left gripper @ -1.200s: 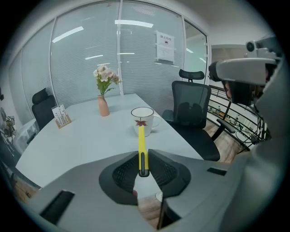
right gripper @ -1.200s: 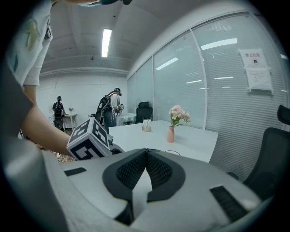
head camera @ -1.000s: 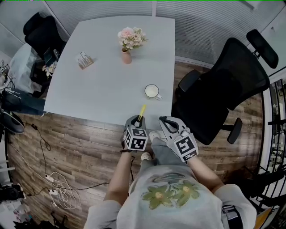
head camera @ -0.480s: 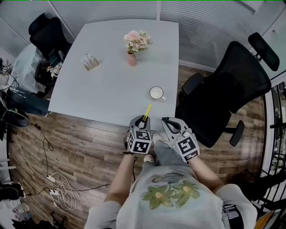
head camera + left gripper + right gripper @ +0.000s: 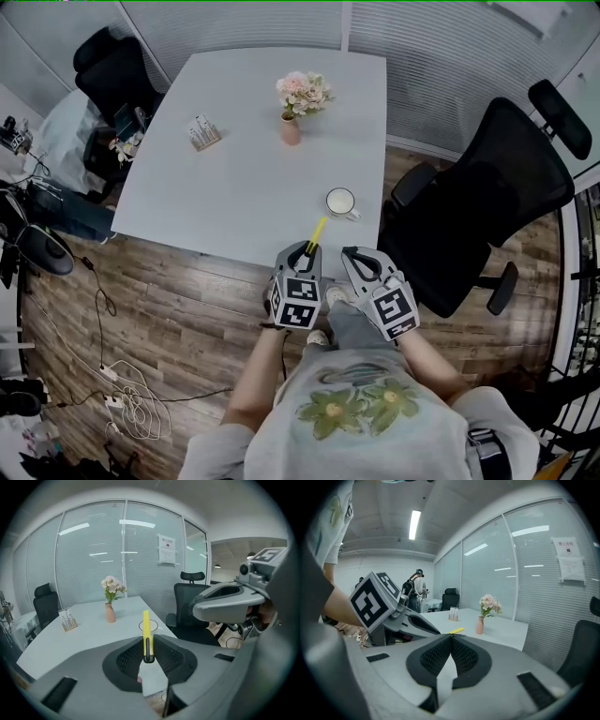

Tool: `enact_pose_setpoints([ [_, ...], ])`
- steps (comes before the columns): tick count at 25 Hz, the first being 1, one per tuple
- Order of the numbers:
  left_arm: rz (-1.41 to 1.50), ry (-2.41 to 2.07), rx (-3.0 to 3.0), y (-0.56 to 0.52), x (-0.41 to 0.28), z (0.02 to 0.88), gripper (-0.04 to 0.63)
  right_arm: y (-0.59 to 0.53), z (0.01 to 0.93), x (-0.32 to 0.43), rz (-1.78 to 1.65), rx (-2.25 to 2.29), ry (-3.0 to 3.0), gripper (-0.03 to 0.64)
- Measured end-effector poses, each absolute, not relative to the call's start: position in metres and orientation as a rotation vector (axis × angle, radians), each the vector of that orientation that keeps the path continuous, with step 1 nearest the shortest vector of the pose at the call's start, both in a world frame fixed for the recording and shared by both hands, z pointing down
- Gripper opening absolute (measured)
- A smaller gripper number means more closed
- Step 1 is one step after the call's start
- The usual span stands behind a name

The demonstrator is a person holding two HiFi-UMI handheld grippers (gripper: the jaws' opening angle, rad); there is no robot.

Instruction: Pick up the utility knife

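— What do the jaws of the left gripper (image 5: pixel 303 255) have between them?
— They pinch the dark rear end of the slim yellow utility knife (image 5: pixel 146 625). The pads press on it from both sides, and the yellow body sticks straight out ahead of them.

— And the right gripper (image 5: pixel 451 640)?
— Its jaws are pressed together, with nothing between the pads. It sits just beside the left gripper, on its right, both in front of the person's body.

— Where is the knife relative to the bench?
— It is held at the near edge of the white bench (image 5: pixel 234 187), in the jaws rather than lying on the top. Its free end points towards the white mug (image 5: pixel 339 202), which stands near that edge, apart from the knife.

— What else is on the bench?
— Further back stands a small pink vase (image 5: pixel 291 130) with pale flowers. To its left is a small stand of cards (image 5: pixel 202 132), well apart from the mug.

— And around the bench?
— A black office chair (image 5: pixel 487 187) is at the right side and another black chair (image 5: pixel 112 75) at the far left corner. Below is a wooden plank floor (image 5: pixel 169 319) with white cables (image 5: pixel 127 398) lying on it.
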State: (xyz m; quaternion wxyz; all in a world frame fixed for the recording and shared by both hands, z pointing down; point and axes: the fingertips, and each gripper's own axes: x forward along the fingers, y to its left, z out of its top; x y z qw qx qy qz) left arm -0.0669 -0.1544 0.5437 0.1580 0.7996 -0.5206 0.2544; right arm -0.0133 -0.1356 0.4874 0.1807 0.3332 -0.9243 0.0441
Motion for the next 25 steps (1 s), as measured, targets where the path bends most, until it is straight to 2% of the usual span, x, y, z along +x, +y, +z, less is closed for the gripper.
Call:
enact_pose_setpoints([
  [25,0.585,-1.629,2.308,-0.148,-0.096,0.475,0.066,-0.146,0.456,-0.057,0.050,0.864,-2.728,-0.002],
])
